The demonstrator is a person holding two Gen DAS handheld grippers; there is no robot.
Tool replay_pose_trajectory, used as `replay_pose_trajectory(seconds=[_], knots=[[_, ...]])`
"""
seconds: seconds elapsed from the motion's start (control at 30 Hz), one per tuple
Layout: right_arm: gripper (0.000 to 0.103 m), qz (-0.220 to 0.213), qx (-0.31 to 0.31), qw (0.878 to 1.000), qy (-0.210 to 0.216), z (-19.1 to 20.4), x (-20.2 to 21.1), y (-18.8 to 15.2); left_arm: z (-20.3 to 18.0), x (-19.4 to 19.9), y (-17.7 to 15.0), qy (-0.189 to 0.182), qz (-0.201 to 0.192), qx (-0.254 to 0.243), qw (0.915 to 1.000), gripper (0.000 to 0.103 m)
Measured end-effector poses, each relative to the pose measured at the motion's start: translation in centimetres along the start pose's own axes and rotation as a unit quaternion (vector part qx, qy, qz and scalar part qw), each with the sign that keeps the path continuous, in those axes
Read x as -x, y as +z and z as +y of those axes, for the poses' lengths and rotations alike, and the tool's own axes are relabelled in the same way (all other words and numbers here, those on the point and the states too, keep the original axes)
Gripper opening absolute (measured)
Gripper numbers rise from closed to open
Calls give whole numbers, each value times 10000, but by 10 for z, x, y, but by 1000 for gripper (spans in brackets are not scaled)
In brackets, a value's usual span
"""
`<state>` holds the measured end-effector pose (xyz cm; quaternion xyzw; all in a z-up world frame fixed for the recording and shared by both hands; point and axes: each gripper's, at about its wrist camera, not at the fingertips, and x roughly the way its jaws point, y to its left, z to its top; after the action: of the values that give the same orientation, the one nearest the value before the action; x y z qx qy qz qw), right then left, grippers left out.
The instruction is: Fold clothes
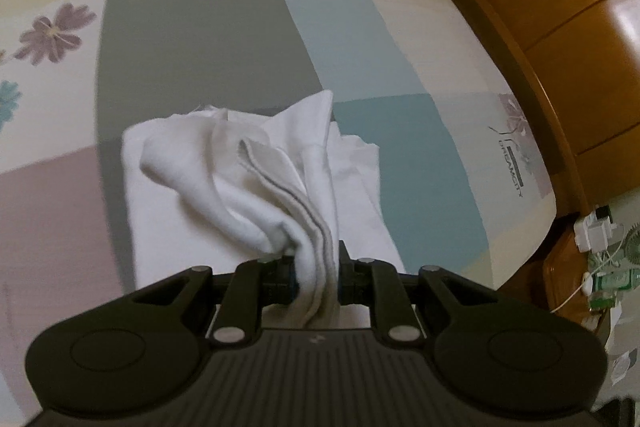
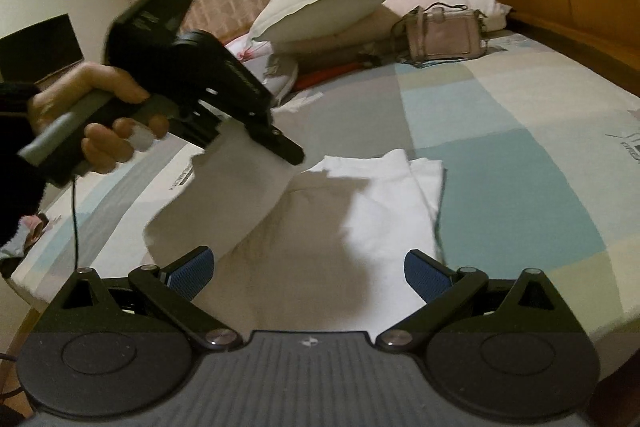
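One white garment (image 1: 256, 187), part-folded, lies mid-bed (image 1: 200, 27) on patchwork sheet.
Step (est.): carrying a fold over; edge lifted, not yet laid down.
Left gripper (image 1: 316, 275): fingers nearly together, pinching a bunched hem of the garment; seen from right wrist view at 10 o'clock, held by hand (image 2: 92, 111), cloth hanging below.
Right gripper (image 2: 308, 275): fingers wide apart, holding nothing, hovering over the garment's near edge at 6 o'clock.
Next (est.): lay lifted edge across, right gripper to take a corner, smooth.
Other: pillow (image 2: 320, 7), handbag (image 2: 444, 35) at 12 o'clock; wooden headboard (image 1: 560, 7) at 2 o'clock.
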<state>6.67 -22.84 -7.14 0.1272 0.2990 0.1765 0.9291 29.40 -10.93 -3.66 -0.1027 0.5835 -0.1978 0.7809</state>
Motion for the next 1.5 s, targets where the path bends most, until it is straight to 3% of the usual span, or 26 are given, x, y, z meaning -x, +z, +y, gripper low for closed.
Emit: replay_pose_trajectory(seconds=[0.5,0.57,0.73,0.83,0.97,1.07,1.2,1.4,1.5], knots=[[103,33,-263,9993,-261,-18,3,-2,-21,-70,9,171,300,240,9991,16],[103,54,-289,9992,-265,-18,1,-2,-25,-73,9,205,312,164,9992,22],[103,99,-319,9989,-318,-17,1,-5,-35,-74,9,50,401,-4,9992,48],[103,125,-352,9986,-375,-19,2,-8,-39,-71,10,-109,393,-77,9991,57],[103,102,-435,9980,-446,-23,6,-11,-39,-57,7,-638,274,-210,9974,58],[103,59,-513,9975,-492,-26,10,-10,-36,-33,-7,-715,-25,-559,9959,62],[103,-51,-517,9973,-527,-28,16,-8,-29,5,-37,-532,-594,-1334,9879,71],[103,-168,-618,9964,-563,-35,21,-11,-6,52,-104,-126,-1286,-2341,9636,78],[103,-171,-588,9965,-562,-36,22,-11,3,59,-144,-92,-1407,-2714,9521,83]])
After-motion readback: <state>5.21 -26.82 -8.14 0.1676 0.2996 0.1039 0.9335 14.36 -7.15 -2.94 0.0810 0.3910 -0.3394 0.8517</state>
